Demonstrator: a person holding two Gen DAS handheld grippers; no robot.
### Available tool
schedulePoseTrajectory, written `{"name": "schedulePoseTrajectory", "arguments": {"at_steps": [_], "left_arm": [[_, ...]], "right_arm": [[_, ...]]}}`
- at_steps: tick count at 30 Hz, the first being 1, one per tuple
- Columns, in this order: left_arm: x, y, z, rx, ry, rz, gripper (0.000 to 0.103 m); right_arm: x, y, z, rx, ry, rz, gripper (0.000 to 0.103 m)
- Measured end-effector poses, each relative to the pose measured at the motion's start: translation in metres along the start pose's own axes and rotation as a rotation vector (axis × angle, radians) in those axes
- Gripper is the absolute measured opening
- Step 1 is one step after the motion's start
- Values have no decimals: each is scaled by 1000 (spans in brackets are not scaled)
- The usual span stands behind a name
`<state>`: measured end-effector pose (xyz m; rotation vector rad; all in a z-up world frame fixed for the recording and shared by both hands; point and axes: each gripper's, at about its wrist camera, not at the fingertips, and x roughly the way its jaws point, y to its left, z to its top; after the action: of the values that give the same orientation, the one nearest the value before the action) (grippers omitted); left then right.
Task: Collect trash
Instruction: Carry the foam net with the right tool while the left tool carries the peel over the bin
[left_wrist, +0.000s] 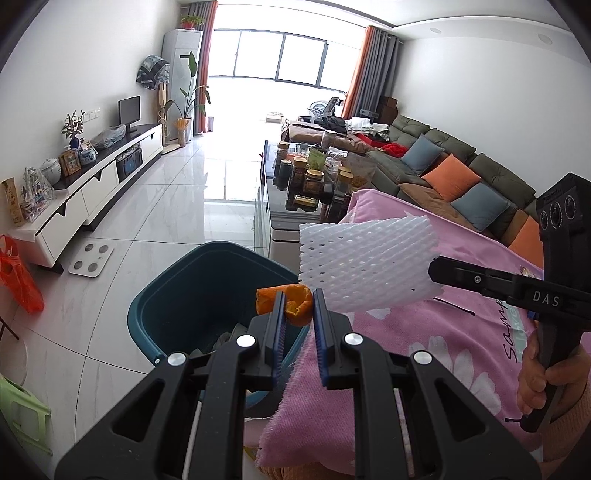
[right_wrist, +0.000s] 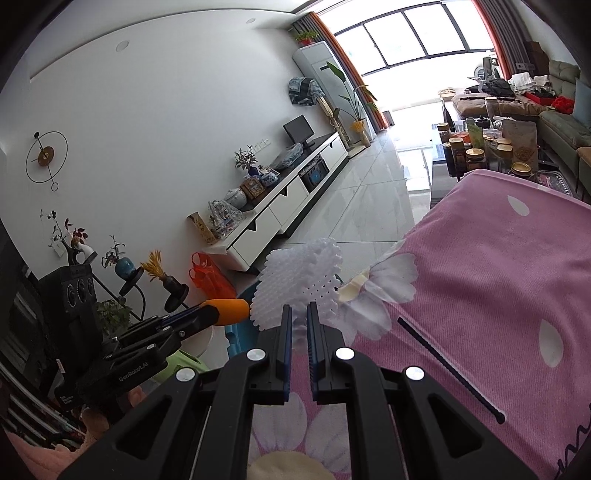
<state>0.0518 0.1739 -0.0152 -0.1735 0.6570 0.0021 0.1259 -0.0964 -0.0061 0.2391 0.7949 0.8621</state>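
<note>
1. As I look along both grippers, the largest thing near me is a pink fleece blanket with white daisy print (left_wrist: 424, 354), draped over a raised surface on my right side; it also fills the right of the right wrist view (right_wrist: 480, 266).
2. Beside the blanket's edge, on the pale tiled floor, stands a dark teal plastic bin (left_wrist: 177, 295), with some crumpled grey material lying in its bottom.
3. My right gripper (right_wrist: 299, 314) is clamped on a white foam fruit-net sleeve (left_wrist: 365, 262), pinching its lower edge; the sleeve (right_wrist: 299, 284) is held in the air over the blanket's edge, close to the bin.
4. My left gripper (left_wrist: 299, 306) has its blue-padded jaws slightly apart, with a curled piece of orange peel (left_wrist: 291, 301) caught between them. From the right wrist view the peel (right_wrist: 231, 310) sticks out past the fingertips. It hangs above the bin's near rim, just beside the sleeve.
5. A thin black cable tie (right_wrist: 448, 369) lies flat on the blanket, well apart from both grippers.
6. A translucent orange plastic bag (left_wrist: 16, 277) sits on the floor near a white TV cabinet (left_wrist: 92, 192).
</note>
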Motion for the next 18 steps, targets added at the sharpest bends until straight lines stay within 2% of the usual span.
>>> {"name": "schedulePoseTrajectory", "arguments": {"at_steps": [18], "left_arm": [[15,2,2,-14,13,50,15]], "right_arm": [[37,10,9,-30,53,-31,7]]}}
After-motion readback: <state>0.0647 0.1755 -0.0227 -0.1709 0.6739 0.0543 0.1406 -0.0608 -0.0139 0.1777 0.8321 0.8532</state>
